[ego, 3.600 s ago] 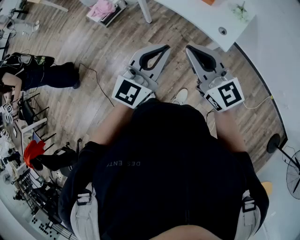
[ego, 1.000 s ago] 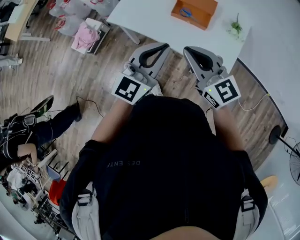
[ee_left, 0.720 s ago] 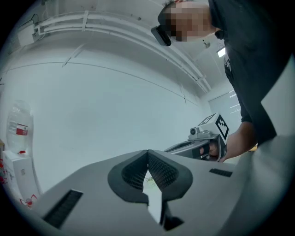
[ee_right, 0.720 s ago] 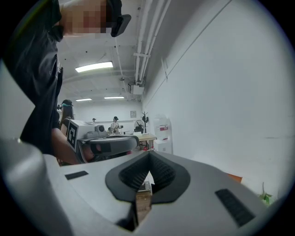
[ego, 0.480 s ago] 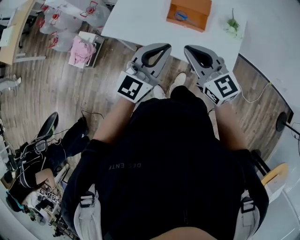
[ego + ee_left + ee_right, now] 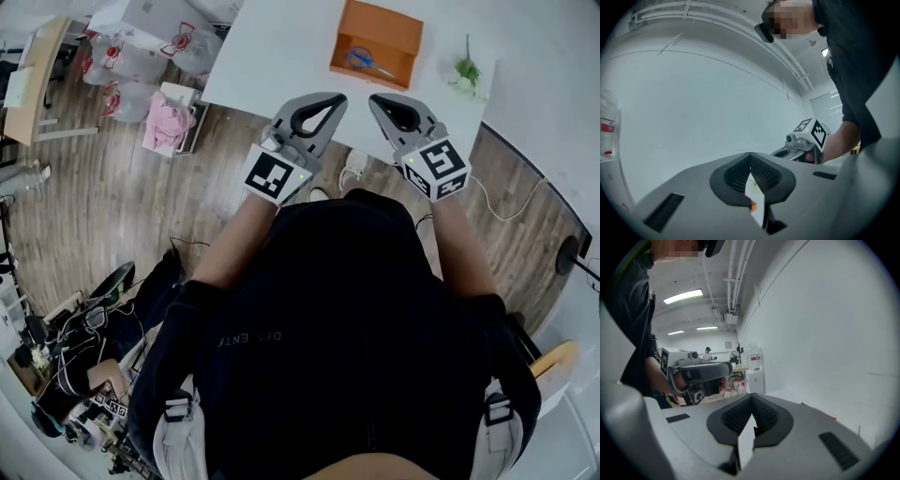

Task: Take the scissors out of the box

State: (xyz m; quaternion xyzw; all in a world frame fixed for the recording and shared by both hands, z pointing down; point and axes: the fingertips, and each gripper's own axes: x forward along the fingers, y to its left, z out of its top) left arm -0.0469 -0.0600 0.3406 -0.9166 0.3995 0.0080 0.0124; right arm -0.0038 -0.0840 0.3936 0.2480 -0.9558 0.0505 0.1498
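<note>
An open orange box (image 6: 376, 39) stands on the white table (image 6: 272, 47) at the top of the head view. Blue-handled scissors (image 6: 362, 60) lie inside it. My left gripper (image 6: 331, 98) and right gripper (image 6: 376, 99) are side by side at the table's near edge, short of the box. Both are shut with nothing in them. In the left gripper view the jaw tips of the left gripper (image 6: 750, 155) meet, and a sliver of the orange box (image 6: 753, 206) shows below them. In the right gripper view the right gripper (image 6: 752, 397) is likewise closed tip to tip.
A small green plant (image 6: 466, 68) sits on the table right of the box. Bags and a crate of pink cloth (image 6: 169, 116) lie on the wood floor to the left. Cables and gear clutter the lower left. A white wall runs along the right.
The person has stepped toward the table. The box and scissors have come closer in view, and both grippers now reach over the table's near edge. The jaws stayed shut.
</note>
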